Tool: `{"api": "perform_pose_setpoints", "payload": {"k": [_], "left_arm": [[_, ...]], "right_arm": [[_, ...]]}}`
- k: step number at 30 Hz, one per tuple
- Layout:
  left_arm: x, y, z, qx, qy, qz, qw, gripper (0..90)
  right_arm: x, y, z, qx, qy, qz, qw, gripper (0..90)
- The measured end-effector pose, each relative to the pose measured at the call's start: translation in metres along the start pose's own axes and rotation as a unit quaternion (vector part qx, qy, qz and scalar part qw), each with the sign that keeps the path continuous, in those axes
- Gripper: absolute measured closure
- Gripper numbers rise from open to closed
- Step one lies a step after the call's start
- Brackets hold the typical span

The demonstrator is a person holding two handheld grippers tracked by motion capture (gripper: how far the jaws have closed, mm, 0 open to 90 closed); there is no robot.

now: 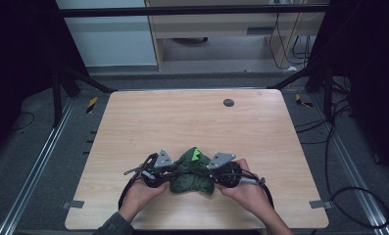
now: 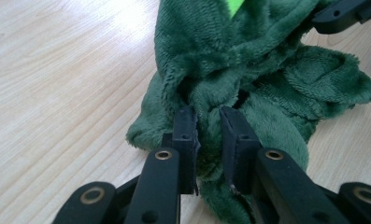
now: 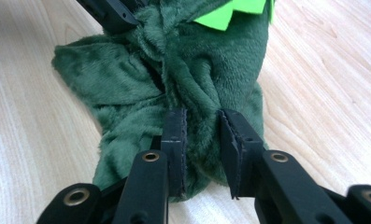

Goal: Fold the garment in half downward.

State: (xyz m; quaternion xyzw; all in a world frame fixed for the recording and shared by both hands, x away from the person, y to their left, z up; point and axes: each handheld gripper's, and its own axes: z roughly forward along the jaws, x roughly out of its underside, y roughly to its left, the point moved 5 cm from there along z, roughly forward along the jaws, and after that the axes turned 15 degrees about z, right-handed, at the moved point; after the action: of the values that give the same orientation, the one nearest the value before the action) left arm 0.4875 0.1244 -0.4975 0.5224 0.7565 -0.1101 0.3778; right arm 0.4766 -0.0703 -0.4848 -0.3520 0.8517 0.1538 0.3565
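Nearest me, my two hands come in over the near edge of the desk [image 1: 133,122], each wrapped around a gripper. The left gripper [image 2: 208,140] has its fingers [image 2: 185,140] closed in on a fold of the green plush cloth [image 1: 194,174], with pile bulging between them, so I am pinching fabric on that side. The right gripper [image 3: 202,144] does the same from the opposite side: its fingers [image 3: 175,144] squeeze a thick ridge of the same cloth. In each gripper view the other gripper's black tip shows at the far top of the bundle.

The cloth sits bunched on the near middle of the desk, between my hands, with a bright green jagged trim [image 3: 230,11] on its far top. I judge that I hold it from both sides so that I can spread or straighten it; a grip at two opposite points lets me pull the bundle apart evenly.

As for room, the bundle lies close to the near edge, so there is little space towards me. To the left, the right and the far side the wood is bare, apart from a small dark round disc [image 1: 228,103] near the far edge, well apart from the cloth. Spreading outward or pushing away looks unobstructed.
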Motion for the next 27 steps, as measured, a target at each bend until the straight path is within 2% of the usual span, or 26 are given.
{"api": "perform_pose_setpoints", "payload": {"k": [5, 14, 27], "left_arm": [[0.002, -0.001, -0.001, -0.001, -0.003, -0.005, 1.0, 75.9], [0.005, -0.005, -0.002, -0.009, -0.001, -0.001, 1.0, 75.4], [0.013, -0.009, -0.01, -0.008, 0.006, -0.003, 0.9999, 72.3]], "right_arm": [[0.005, 0.001, 0.0, 0.001, 0.001, 0.004, 1.0, 69.8], [0.01, 0.003, 0.001, -0.001, -0.008, 0.01, 0.9999, 69.8], [0.016, 0.01, -0.004, -0.005, -0.001, 0.003, 1.0, 67.7]]}}
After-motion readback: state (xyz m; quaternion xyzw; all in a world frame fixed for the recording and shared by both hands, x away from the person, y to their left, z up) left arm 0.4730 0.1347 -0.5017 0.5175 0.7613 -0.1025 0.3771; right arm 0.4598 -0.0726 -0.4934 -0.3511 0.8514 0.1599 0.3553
